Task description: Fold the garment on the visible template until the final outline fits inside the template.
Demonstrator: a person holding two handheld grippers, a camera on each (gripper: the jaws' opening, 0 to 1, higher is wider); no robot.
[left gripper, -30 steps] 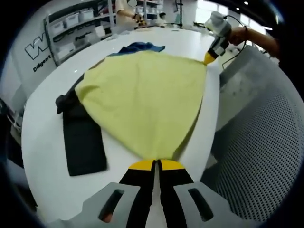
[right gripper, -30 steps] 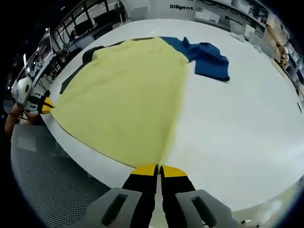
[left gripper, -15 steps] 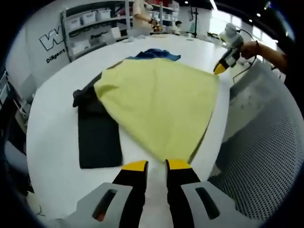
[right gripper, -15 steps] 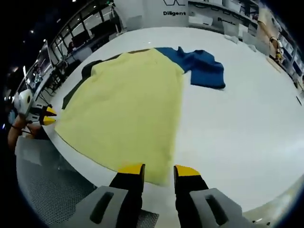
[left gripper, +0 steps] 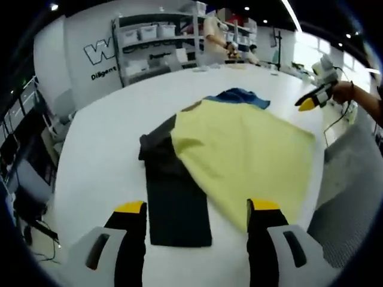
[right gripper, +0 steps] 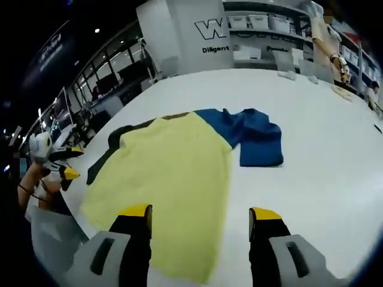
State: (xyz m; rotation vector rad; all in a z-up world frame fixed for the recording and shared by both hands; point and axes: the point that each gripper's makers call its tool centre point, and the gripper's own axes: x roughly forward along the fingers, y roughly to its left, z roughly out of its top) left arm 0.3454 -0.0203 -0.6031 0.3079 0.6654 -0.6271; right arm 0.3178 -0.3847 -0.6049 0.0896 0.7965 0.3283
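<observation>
Two grippers: the left gripper (left gripper: 197, 209) and the right gripper (right gripper: 201, 214) both have their jaws spread wide, and nothing is between them.
Yellow garment (left gripper: 245, 152): it lies flat near the tabletop (left gripper: 108, 131) edge closest to the person, and it partly covers a dark garment (left gripper: 173, 197).
Blue garment (right gripper: 254, 137): it is bunched up at the far side of the yellow garment, touching it.
Template: I cannot tell which thing is the template; the dark garment under the yellow one may be it.
Step in hand: I think this is a gap between folds, with both grippers up above the cloth.
Next move: it likely calls for picking an edge or corner of the yellow garment to fold inward.
Left gripper view: the dark garment shows as a long strip.
Right gripper view: the blue garment shows whole.
</observation>
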